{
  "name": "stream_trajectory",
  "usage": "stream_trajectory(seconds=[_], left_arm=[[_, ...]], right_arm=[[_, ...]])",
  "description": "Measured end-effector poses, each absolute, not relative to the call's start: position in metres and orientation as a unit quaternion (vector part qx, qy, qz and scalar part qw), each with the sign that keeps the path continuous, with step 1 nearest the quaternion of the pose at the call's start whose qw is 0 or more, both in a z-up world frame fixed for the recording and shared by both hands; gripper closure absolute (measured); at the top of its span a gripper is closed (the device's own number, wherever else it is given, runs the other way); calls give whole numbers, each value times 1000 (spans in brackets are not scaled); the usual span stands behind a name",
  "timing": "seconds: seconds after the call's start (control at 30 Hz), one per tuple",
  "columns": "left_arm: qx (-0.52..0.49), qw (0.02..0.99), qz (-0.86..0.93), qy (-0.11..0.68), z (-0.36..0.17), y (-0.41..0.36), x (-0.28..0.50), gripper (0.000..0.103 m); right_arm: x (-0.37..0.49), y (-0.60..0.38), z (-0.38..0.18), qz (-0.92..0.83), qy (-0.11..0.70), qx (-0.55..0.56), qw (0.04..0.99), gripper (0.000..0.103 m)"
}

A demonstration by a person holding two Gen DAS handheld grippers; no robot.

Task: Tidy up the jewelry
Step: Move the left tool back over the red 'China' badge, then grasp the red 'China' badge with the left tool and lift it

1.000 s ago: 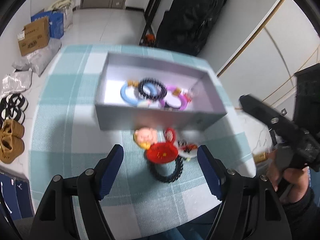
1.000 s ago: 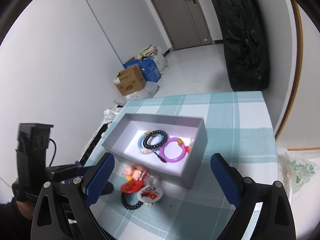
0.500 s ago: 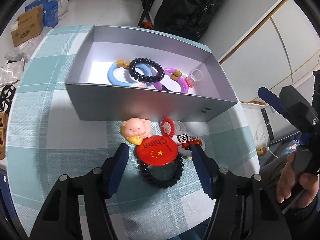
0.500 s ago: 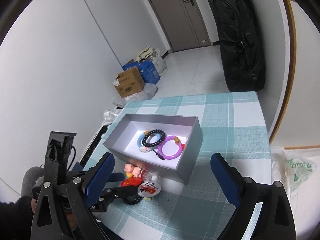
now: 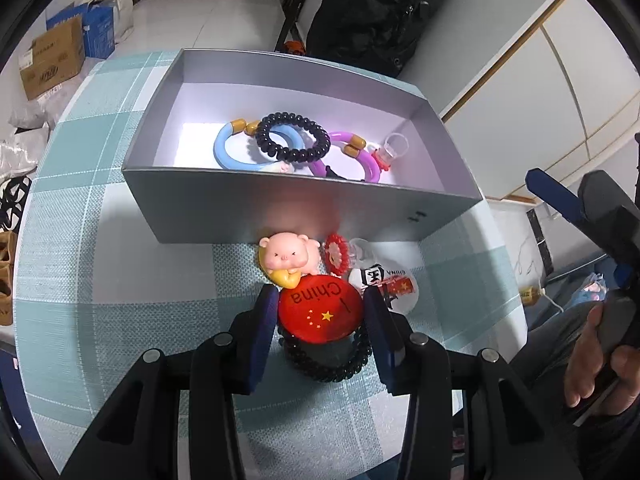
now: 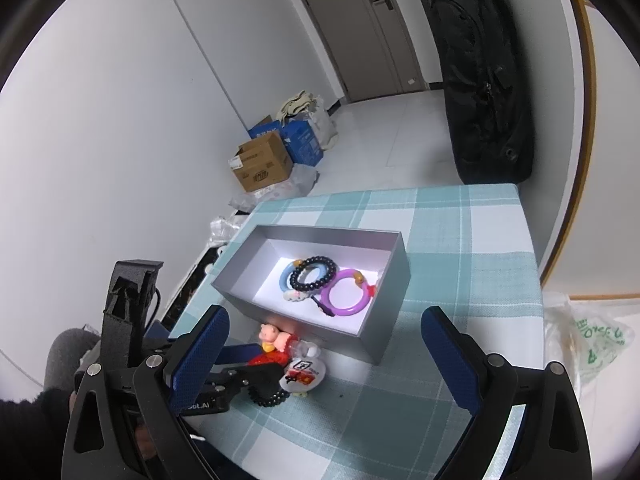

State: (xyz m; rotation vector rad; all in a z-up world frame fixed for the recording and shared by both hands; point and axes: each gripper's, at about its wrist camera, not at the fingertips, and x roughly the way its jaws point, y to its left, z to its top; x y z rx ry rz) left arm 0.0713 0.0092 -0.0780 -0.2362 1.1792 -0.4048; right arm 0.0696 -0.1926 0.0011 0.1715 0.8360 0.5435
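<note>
A grey open box [image 5: 240, 204] [image 6: 384, 320] on the checked tablecloth holds a blue bangle [image 5: 228, 148], a black bead bracelet [image 5: 294, 138] and a purple bangle [image 5: 360, 160]. In front of it lie a pink pig charm [image 5: 288, 258], a red hair tie [image 5: 336, 254], a white badge [image 5: 384, 284] and a black coil bracelet [image 5: 328, 360]. My left gripper [image 5: 320, 312] has its pads against both sides of a red "China" badge [image 5: 320, 312] [image 6: 268, 358]. My right gripper [image 6: 324, 356] is open and empty, held high to the right of the box.
Cardboard boxes and bags [image 6: 276, 156] sit on the floor at the far left. A black suitcase [image 6: 480, 80] stands by the wall beyond the table. A plastic bag [image 6: 588, 336] lies right of the table. Shoes [image 5: 8, 208] lie left of it.
My left gripper has moved forward and down to the red badge and closed its fingers onto it. My right gripper has lifted and pulled back a little, still open.
</note>
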Motion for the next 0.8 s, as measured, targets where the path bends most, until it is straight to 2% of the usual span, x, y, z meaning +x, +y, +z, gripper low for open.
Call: stream_trajectory(seconds=[0.3, 0.8], left_arm=[[-140, 803, -194, 545, -69, 21, 67, 65], [-226, 831, -210, 464, -16, 69, 52, 65]], right_arm=[[67, -190, -4, 255, 416, 77, 869, 6], [63, -160, -45, 271, 497, 34, 824, 8]])
